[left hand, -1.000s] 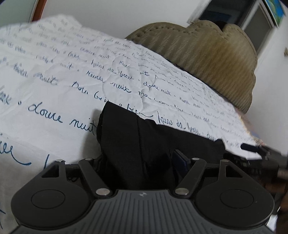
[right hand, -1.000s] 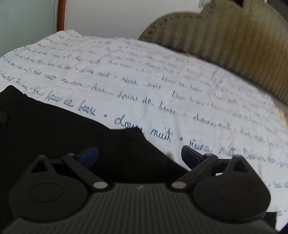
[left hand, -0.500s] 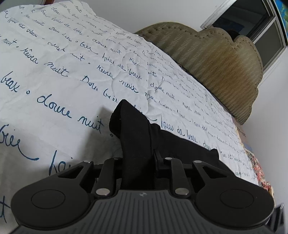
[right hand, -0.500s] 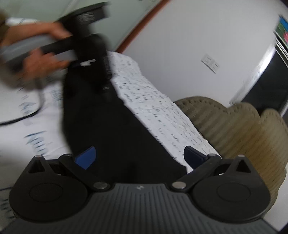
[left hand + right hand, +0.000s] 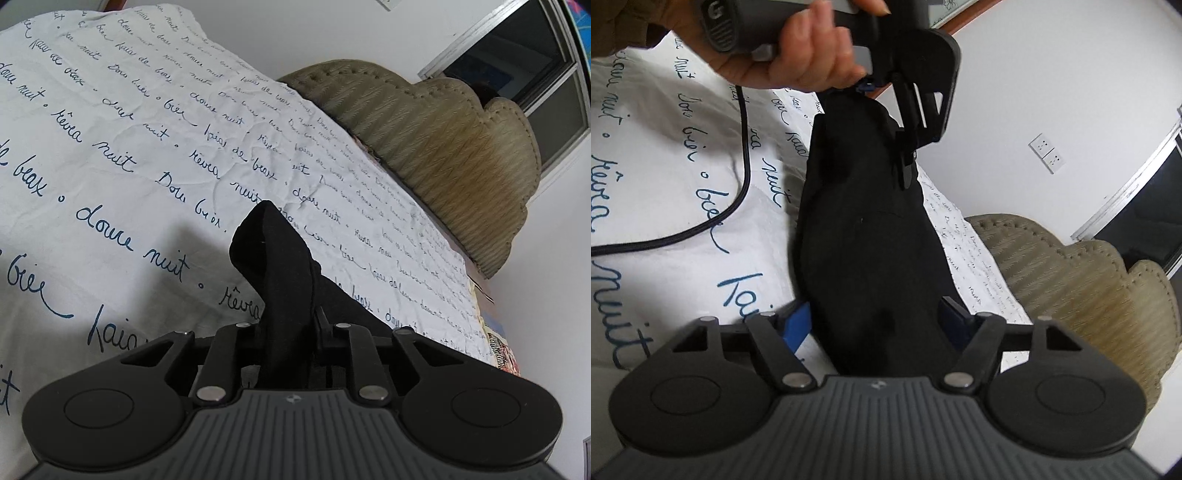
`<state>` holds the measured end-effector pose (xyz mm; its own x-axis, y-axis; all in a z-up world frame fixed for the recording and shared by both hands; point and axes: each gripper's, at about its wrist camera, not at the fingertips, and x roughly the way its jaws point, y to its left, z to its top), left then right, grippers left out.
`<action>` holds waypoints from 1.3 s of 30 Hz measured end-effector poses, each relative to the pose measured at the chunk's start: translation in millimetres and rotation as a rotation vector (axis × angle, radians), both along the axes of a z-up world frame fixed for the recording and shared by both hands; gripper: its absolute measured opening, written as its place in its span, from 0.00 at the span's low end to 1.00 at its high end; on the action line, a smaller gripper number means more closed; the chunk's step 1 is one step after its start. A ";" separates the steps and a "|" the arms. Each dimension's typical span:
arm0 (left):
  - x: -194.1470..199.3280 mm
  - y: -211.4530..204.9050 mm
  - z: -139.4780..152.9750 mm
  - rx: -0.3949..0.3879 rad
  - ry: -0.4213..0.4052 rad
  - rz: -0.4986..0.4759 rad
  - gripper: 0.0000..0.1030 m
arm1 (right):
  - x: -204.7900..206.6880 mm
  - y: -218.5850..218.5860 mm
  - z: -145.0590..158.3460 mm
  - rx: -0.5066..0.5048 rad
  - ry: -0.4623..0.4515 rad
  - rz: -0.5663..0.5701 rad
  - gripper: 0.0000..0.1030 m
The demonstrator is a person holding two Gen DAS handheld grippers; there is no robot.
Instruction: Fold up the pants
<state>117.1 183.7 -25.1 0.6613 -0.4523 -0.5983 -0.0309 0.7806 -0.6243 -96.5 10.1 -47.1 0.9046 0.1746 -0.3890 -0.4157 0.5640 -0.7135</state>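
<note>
The black pants (image 5: 280, 266) are lifted off the bed. My left gripper (image 5: 290, 325) is shut on a bunched edge of them, and a loop of cloth sticks out past the fingers. In the right wrist view the pants (image 5: 864, 229) hang stretched from the left gripper (image 5: 886, 107), held by a hand at the top, down to my right gripper (image 5: 875, 321). The right gripper's blue pads (image 5: 796, 325) stand apart on both sides of the cloth, which runs between them.
A white bedsheet (image 5: 110, 147) with blue handwriting covers the bed. An olive padded headboard (image 5: 443, 147) stands behind it. A dark cable (image 5: 738, 192) lies across the sheet. A wall socket (image 5: 1047, 153) and a window (image 5: 517, 55) are on the wall.
The left gripper closed on the pants and lifted them off the bed. The right gripper swung round to face the left one, with the cloth now between its pads.
</note>
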 end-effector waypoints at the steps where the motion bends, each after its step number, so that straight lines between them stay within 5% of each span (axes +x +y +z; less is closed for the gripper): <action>1: 1.5 -0.4 -1.8 0.007 0.009 0.005 0.19 | -2.4 2.4 -0.8 -0.012 -0.012 0.010 0.67; 9: 3.7 10.5 -15.2 -0.057 0.073 0.042 0.19 | 5.3 -7.0 14.3 0.110 0.073 0.028 0.70; 15: 2.6 8.5 -6.3 -0.087 0.104 0.054 0.18 | 10.1 29.2 1.9 -0.004 -0.031 0.112 0.73; 20: 1.6 11.4 -4.3 -0.120 0.127 0.059 0.17 | 24.4 49.0 -7.2 -0.036 -0.063 0.116 0.48; 21: 1.2 11.0 -3.6 -0.122 0.131 0.062 0.17 | 25.9 50.8 -7.9 -0.033 -0.060 0.121 0.24; 22: 0.1 10.2 -2.0 -0.121 0.132 0.065 0.17 | 27.2 51.7 -9.7 -0.035 -0.054 0.121 0.13; 39: -34.2 -71.7 96.0 -0.067 -0.045 -0.010 0.17 | 9.0 -46.3 71.9 0.402 -0.029 0.022 0.07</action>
